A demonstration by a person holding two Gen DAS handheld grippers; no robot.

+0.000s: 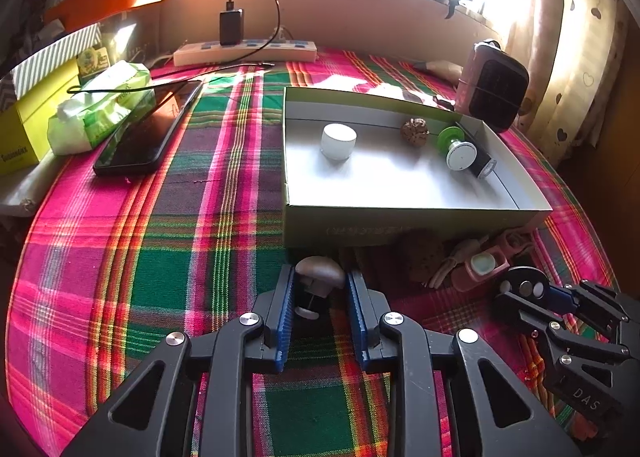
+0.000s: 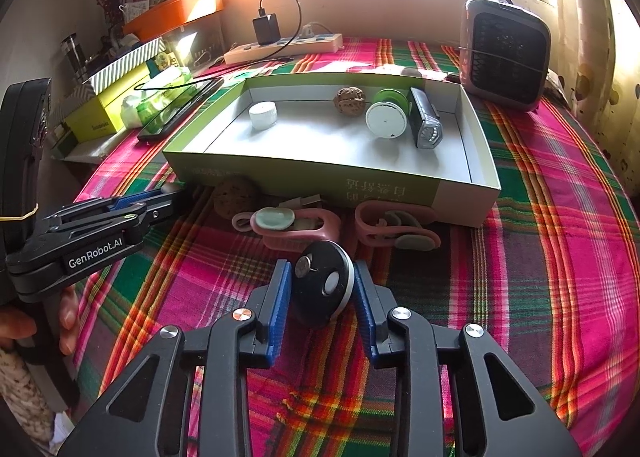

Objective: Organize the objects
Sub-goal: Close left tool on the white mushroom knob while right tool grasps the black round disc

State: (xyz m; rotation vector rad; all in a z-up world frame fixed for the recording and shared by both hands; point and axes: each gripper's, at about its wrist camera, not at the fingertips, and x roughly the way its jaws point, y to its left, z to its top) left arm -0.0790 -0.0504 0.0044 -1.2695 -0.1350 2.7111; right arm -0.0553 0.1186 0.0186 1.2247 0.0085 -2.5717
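Note:
My left gripper (image 1: 320, 277) is shut on a small mushroom-shaped knob (image 1: 320, 268) with a pale cap and a dark stem, just in front of the green-walled box (image 1: 400, 221). My right gripper (image 2: 322, 269) is shut on a black round disc (image 2: 324, 285) standing on edge on the plaid cloth. The box (image 2: 304, 177) holds a white cap (image 2: 263, 115), a walnut (image 2: 350, 100), a green and white spool (image 2: 388, 115) and a black light (image 2: 426, 125). On the cloth before the box lie a second walnut (image 2: 234, 197) and two pink clips (image 2: 296, 227).
A phone (image 1: 152, 129), a wipes pack (image 1: 100, 109) and a yellow-green carton (image 1: 24, 125) sit at the left. A power strip (image 1: 244, 51) lies along the back wall, and a small heater (image 2: 504, 53) stands at the back right. A person's hand (image 2: 68, 317) holds the left gripper.

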